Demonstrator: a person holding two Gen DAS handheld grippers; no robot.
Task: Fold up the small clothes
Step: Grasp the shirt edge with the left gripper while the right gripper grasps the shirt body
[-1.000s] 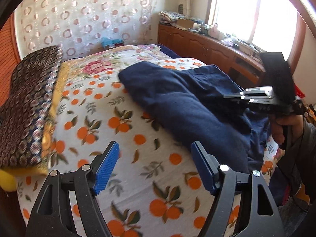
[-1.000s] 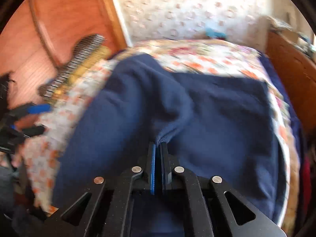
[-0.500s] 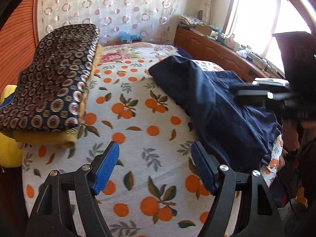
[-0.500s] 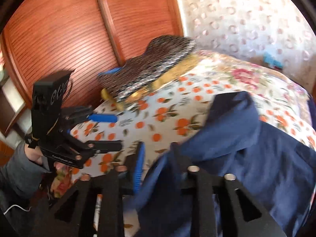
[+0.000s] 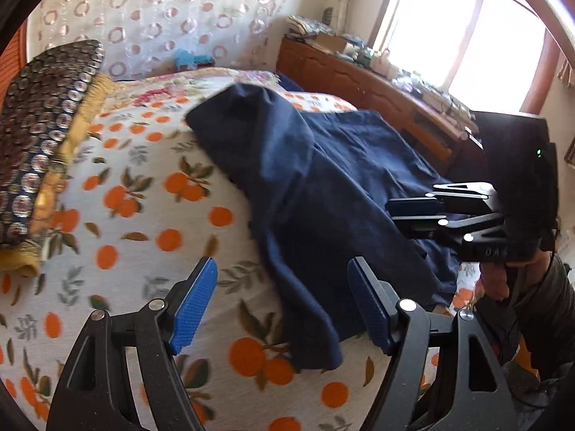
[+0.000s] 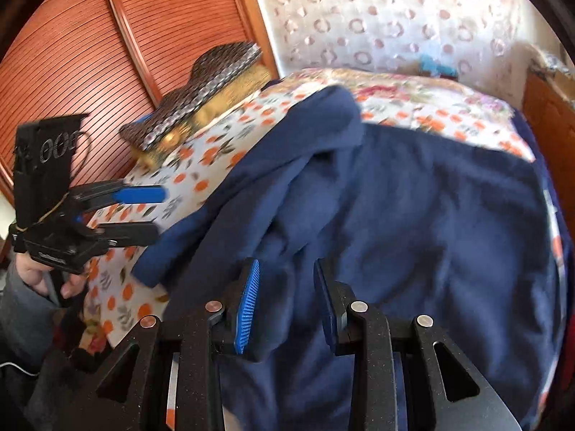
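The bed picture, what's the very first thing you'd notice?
The big dark blue garment sprawled across the middle of the bed, crumpled over the orange-fruit sheet. Next, the patterned folded blanket stacked at the bed's left edge. Bright sunlight pours through the window at the upper right.

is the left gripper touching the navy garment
Apart. The left wrist view shows the left gripper open above the orange-print sheet, with the navy garment lying beyond its pads, untouched.

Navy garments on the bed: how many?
1. The navy garment lies across the orange-print bedspread, one end hanging over its near edge. More may be hidden beneath it.
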